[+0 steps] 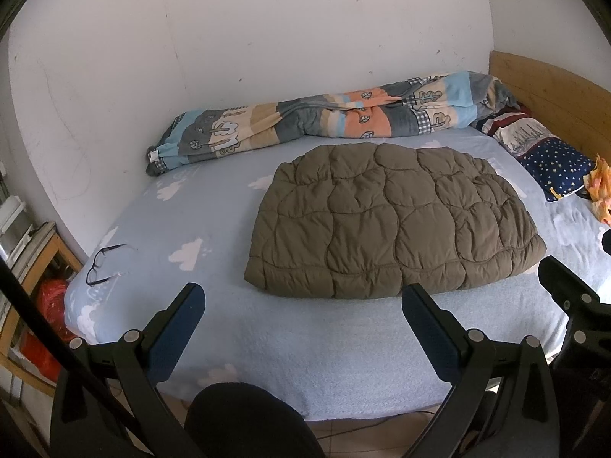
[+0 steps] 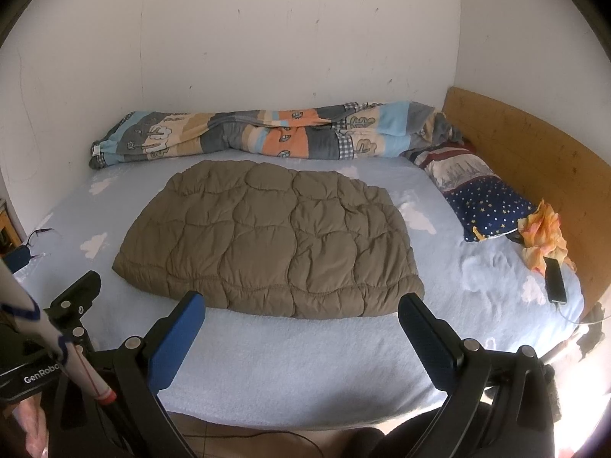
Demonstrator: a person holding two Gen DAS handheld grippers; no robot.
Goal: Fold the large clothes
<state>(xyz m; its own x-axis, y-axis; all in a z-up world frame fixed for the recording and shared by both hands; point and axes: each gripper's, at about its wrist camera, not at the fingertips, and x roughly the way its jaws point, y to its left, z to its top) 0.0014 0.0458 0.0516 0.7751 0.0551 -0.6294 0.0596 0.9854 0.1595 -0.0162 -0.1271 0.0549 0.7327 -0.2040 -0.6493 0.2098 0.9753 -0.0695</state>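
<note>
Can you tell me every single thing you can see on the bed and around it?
quilted jacket: 1, olive brown, folded flat, middle of the bed
bed sheet: 1, light blue with white clouds, covers the bed
blanket: 1, striped orange, blue and grey, bunched along the wall
pillow: 1, navy with stars, by the headboard
headboard: 1, wooden, right end
orange cloth: 1, crumpled beside the pillow
phone: 1, black, on a cable, right edge of the bed
glasses: 1, dark frame, left edge of the bed
left gripper: 1, black with blue pads, open, empty
right gripper: 1, same, open, empty
</note>
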